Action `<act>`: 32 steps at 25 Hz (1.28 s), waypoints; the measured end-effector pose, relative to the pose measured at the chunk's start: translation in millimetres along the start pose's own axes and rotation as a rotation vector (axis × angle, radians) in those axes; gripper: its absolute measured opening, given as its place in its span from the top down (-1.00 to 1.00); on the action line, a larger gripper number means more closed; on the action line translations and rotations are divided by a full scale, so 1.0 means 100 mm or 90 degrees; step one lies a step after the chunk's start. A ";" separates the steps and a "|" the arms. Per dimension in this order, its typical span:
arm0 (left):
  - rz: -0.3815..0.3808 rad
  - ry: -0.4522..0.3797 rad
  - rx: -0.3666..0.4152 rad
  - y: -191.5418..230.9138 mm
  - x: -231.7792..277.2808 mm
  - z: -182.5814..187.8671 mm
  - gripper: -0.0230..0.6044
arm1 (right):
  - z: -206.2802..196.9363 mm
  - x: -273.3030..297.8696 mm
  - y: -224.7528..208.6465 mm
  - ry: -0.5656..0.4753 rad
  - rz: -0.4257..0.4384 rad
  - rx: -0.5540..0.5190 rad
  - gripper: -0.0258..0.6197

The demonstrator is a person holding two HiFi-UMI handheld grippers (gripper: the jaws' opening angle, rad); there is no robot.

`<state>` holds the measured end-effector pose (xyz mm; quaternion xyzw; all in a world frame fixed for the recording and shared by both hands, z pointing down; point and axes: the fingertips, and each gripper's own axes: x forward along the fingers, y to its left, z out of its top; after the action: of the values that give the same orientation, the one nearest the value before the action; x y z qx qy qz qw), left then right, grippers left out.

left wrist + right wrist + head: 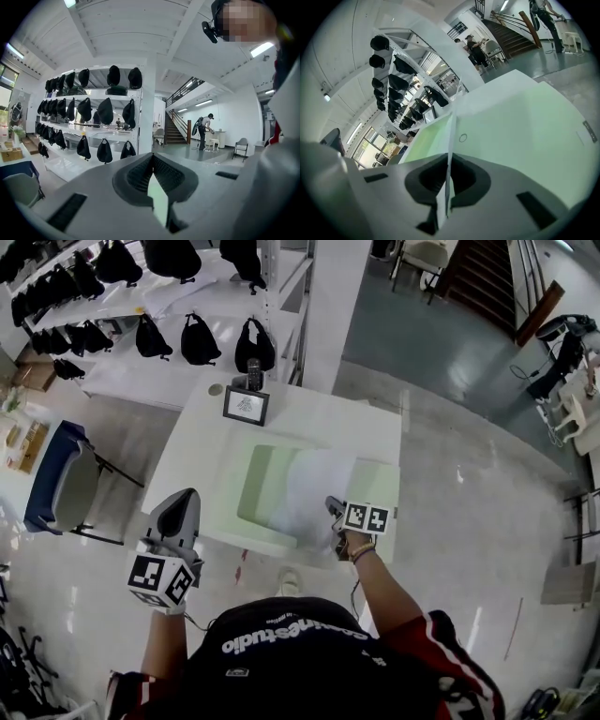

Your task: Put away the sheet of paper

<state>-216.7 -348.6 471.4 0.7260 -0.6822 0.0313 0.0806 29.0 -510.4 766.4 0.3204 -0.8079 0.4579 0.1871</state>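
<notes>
The sheet of paper [314, 486] is pinched at its near edge in the closed jaws of the right gripper [334, 506]. Ahead of them it spreads over the pale green tray [255, 486] on the worktop [202, 456]. Risk: pushed forward, the limp sheet may buckle or snag the rim. The left gripper [180, 502], jaws together and empty, offers no support.

1. The table [375, 432] is smooth and matt white.
2. Above the table, the sheet of paper [314, 488] is thin and matt.
3. On the table, the pale green tray [253, 486] looks like smooth plastic.
4. Around the table, the floor [450, 521] is glossy.
</notes>
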 end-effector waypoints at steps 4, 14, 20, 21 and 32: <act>0.022 0.002 -0.002 0.10 -0.04 -0.02 0.91 | -0.04 0.19 0.05 0.021 0.009 -0.003 0.91; 0.081 0.005 -0.004 0.41 -0.16 -0.02 0.91 | -0.11 0.64 0.22 0.069 0.027 -0.013 0.91; 0.106 0.004 -0.009 0.55 -0.21 -0.04 0.91 | -0.15 0.87 0.39 0.094 0.044 -0.026 0.91; 0.110 0.004 -0.010 0.57 -0.22 -0.04 0.91 | -0.15 0.91 0.43 0.098 0.047 -0.029 0.91; 0.157 -0.009 -0.013 0.79 -0.53 0.00 0.91 | -0.22 1.15 0.65 0.125 0.041 -0.090 0.91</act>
<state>-298.6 -300.8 468.7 0.6357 -0.7674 0.0290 0.0785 -99.3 -507.3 805.6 0.2337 -0.8258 0.4350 0.2724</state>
